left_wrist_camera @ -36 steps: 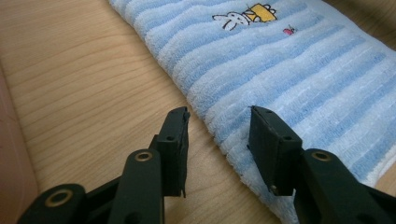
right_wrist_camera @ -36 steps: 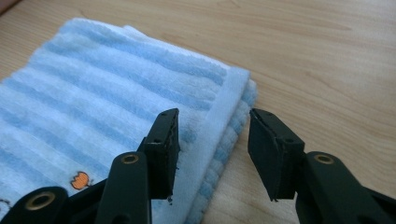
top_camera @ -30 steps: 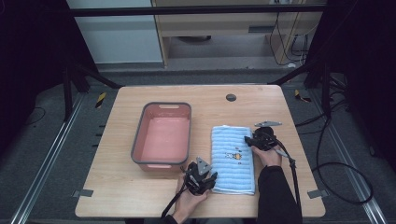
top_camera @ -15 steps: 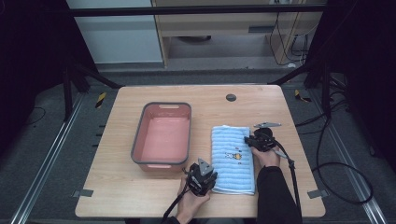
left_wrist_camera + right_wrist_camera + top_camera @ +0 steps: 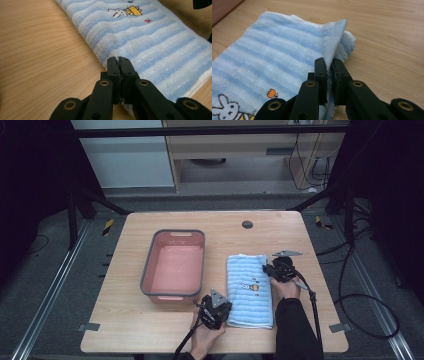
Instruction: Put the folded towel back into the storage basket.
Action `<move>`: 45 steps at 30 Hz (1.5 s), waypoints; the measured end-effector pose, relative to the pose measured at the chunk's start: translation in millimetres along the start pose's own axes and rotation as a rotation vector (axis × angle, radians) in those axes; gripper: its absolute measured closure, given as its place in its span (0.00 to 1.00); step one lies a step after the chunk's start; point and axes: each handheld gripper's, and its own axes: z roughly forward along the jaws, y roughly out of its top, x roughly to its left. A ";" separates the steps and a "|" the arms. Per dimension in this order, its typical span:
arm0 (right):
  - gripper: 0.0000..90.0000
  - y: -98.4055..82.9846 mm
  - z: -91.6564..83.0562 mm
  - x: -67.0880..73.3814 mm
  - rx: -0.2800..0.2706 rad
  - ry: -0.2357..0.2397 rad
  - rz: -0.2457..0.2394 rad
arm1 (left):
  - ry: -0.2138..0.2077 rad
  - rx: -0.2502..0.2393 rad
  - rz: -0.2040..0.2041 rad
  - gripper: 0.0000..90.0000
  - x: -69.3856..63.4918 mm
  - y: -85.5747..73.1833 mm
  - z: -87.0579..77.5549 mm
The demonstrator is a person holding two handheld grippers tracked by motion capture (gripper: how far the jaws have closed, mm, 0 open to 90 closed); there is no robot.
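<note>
A folded light-blue striped terry towel [image 5: 250, 289] with a small embroidered rabbit lies flat on the wooden tabletop [image 5: 150, 330], right of its middle and reaching towards the near edge. The left tongs [image 5: 119, 60] have just been closing and now pinch the towel's near left edge, their jaws pressed together on the cloth; in the high view they sit at the towel's near left corner [image 5: 216, 309]. The right tongs [image 5: 327, 65] have likewise just been closing and clamp the towel's hem at its far right corner, where the cloth stands up in a fold; in the high view they sit at that edge [image 5: 278, 269]. A pink rectangular plastic basin [image 5: 174, 264] with a grey rim stands just left of the towel.
</note>
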 end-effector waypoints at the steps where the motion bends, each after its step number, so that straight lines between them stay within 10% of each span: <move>1: 0.94 0.7 -1.7 0.1 -0.007 0.002 -0.002 | -0.002 -0.003 0.004 0.98 -0.6 1.1 -1.2; 45: 0.94 43.6 -75.8 22.9 -0.239 0.018 -0.067 | -0.032 -0.141 0.100 0.98 -0.7 51.8 -67.6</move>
